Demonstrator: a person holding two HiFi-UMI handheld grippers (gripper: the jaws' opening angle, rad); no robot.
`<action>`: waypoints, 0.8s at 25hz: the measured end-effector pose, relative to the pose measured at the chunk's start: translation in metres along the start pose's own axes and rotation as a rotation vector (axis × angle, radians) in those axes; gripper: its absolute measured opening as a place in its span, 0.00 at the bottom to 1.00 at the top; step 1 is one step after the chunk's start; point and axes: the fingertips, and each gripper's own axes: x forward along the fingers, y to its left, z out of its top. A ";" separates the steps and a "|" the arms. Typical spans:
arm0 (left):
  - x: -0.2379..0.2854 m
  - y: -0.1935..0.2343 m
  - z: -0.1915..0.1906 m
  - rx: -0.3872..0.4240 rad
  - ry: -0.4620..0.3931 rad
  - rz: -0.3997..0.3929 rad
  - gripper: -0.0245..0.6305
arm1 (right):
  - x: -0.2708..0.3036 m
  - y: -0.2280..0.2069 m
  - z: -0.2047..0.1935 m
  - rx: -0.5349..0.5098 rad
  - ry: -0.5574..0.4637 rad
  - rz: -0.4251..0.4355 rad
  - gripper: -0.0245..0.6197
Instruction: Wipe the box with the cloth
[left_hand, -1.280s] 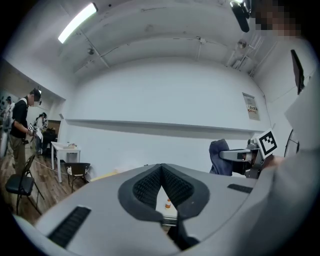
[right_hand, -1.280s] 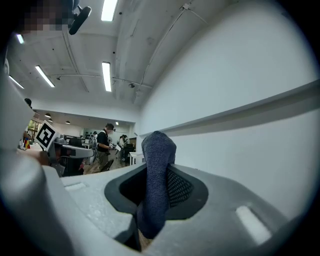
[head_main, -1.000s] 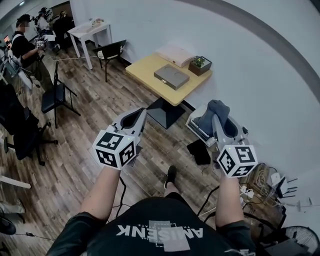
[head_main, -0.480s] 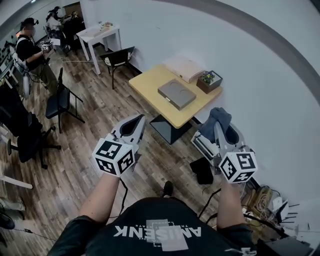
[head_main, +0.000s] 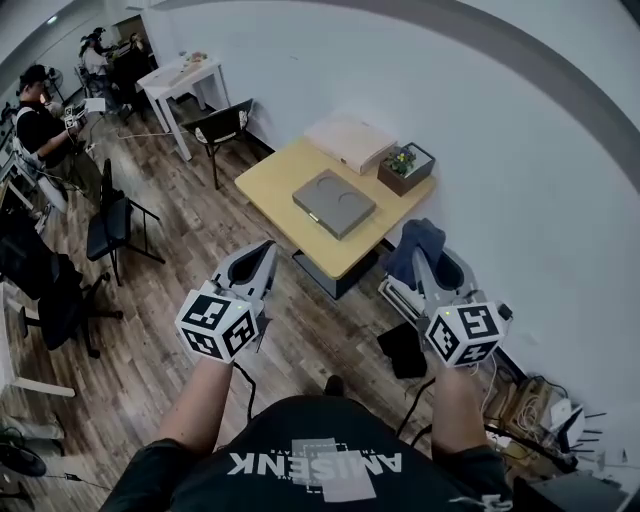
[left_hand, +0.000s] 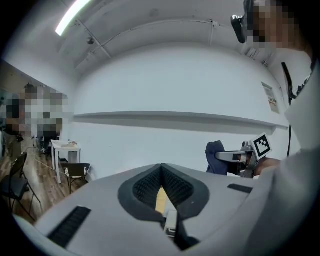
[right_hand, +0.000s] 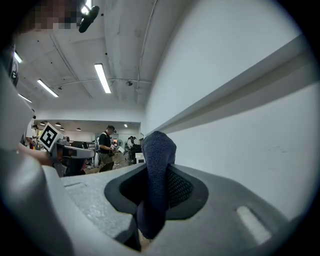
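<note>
A flat grey box (head_main: 335, 203) lies on a yellow table (head_main: 275, 185), beyond both grippers. A pale flat box (head_main: 350, 142) rests at the table's far edge. My right gripper (head_main: 424, 254) is shut on a dark blue cloth (head_main: 414, 243), held in the air right of the table. In the right gripper view the cloth (right_hand: 156, 165) stands up between the jaws. My left gripper (head_main: 266, 252) is shut with nothing in it, hovering off the table's near-left corner. The left gripper view shows its jaws closed (left_hand: 161, 171) and the cloth (left_hand: 215, 155) off to the right.
A small potted plant (head_main: 405, 165) stands at the table's right corner. A black chair (head_main: 220, 125) and a white table (head_main: 180, 75) are behind it. More chairs (head_main: 115, 215) and people (head_main: 35, 110) are at left. A white device (head_main: 398, 290), a black item (head_main: 405, 350) and cables (head_main: 525, 400) lie by the wall.
The yellow table and grey box now sit closer to both grippers in the head view. The grippers keep the same pose; the right one still grips the cloth.
</note>
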 end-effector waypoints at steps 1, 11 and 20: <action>0.007 0.001 -0.002 0.001 0.009 0.007 0.03 | 0.003 -0.006 -0.002 0.001 0.005 0.006 0.17; 0.072 0.016 -0.008 0.026 0.038 0.012 0.03 | 0.043 -0.059 -0.027 0.054 0.040 -0.034 0.17; 0.137 0.081 -0.026 -0.004 0.079 -0.018 0.03 | 0.107 -0.077 -0.063 0.082 0.109 -0.144 0.17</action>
